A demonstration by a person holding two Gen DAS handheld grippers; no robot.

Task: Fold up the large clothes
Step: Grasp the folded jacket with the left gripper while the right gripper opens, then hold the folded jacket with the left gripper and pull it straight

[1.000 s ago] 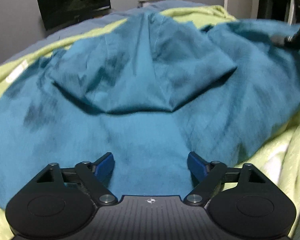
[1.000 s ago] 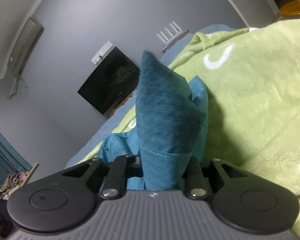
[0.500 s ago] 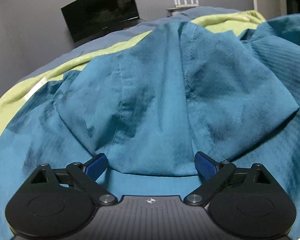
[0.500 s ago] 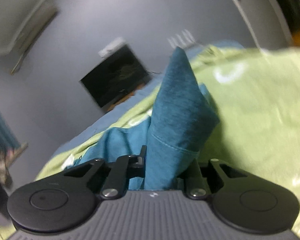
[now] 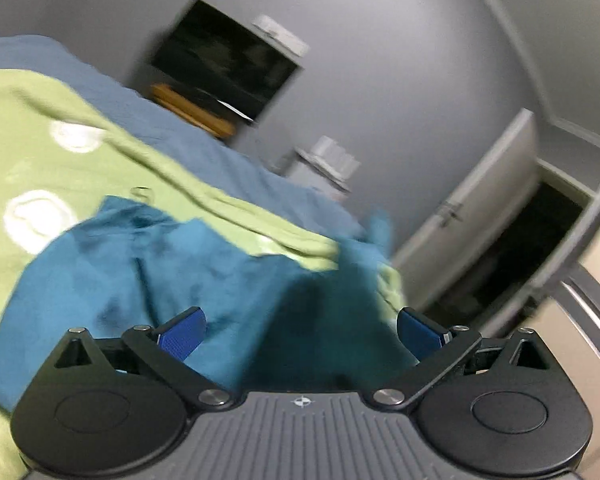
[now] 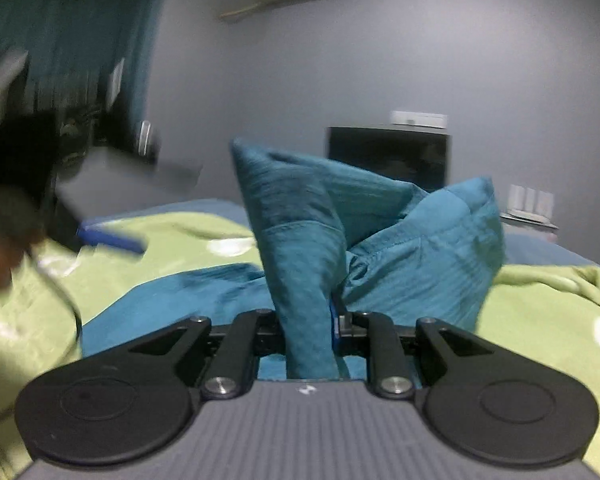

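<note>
A large teal garment lies on a green blanket on the bed. My left gripper is open, its blue pads wide apart, with the garment's near edge between and below them; nothing is gripped. My right gripper is shut on a fold of the teal garment, which stands up from the jaws; more of the cloth bunches to the right. The left gripper's blue pad shows blurred at the left of the right wrist view.
The green blanket covers a blue bedsheet. A dark TV hangs on the grey wall, with a white router below. A white door and dark doorway stand at right. Curtains hang at left.
The left gripper has swung away to the right, from facing the spread garment to its edge and the door. The right gripper, still holding the fold, has swung left across the bed.
</note>
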